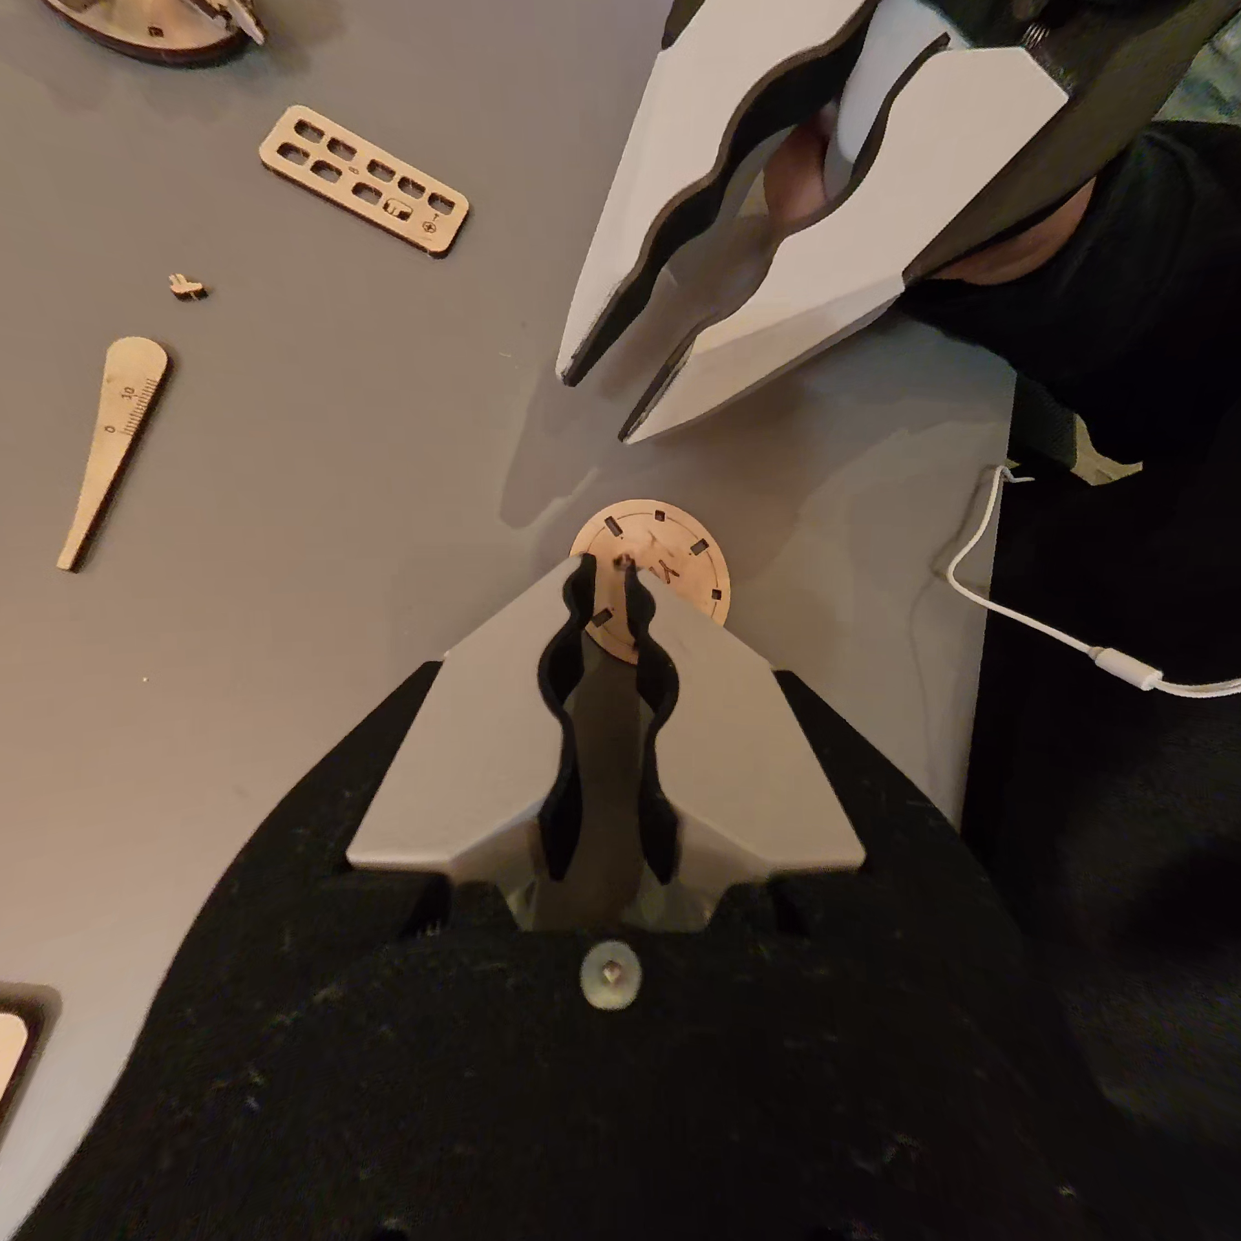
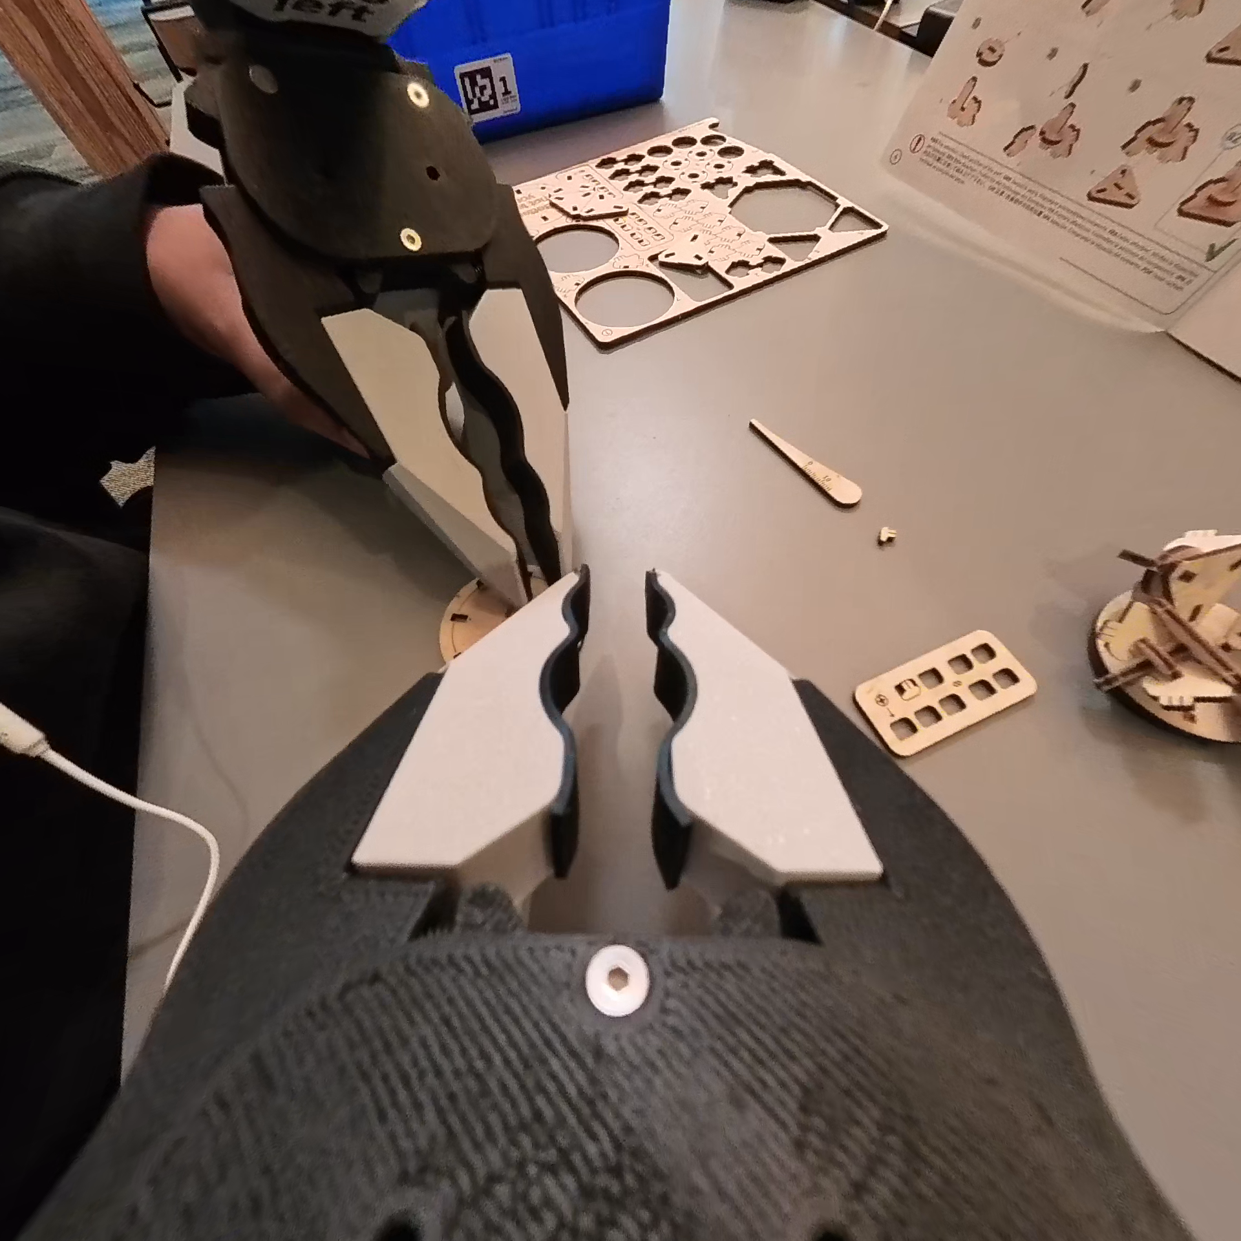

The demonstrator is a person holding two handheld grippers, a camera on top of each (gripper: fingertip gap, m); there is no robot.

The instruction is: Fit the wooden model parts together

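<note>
A round wooden disc [image 1: 678,544] with small slots lies flat on the grey table [image 1: 336,604] near its edge. My left gripper [image 1: 610,564] reaches down over the disc's centre, its fingers nearly together on a small wooden piece [image 1: 621,559] that looks blurred. In the right wrist view the left gripper [image 2: 534,581] stands steeply on the disc [image 2: 463,621], fingertips close together. My right gripper [image 2: 618,577] is open and empty, just above bare table beside the disc. In the left wrist view it [image 1: 598,409] hovers a little beyond the disc.
On the table lie a slotted wooden plate [image 2: 947,692], a tapered wooden gauge [image 2: 809,463], a tiny loose piece [image 2: 888,534], a partly built wooden model [image 2: 1175,658], a punched-out sheet [image 2: 692,228], an instruction sheet [image 2: 1074,134] and a blue bin [image 2: 537,60]. A white cable [image 1: 974,571] hangs at the table edge. There is about 5 centimetres between the tips of the two grippers. My right tips are roughly 10 centimetres from the slotted wooden plate [image 2: 947,692]. My left wrist view [image 1: 367,176] looks at it from another angle.
</note>
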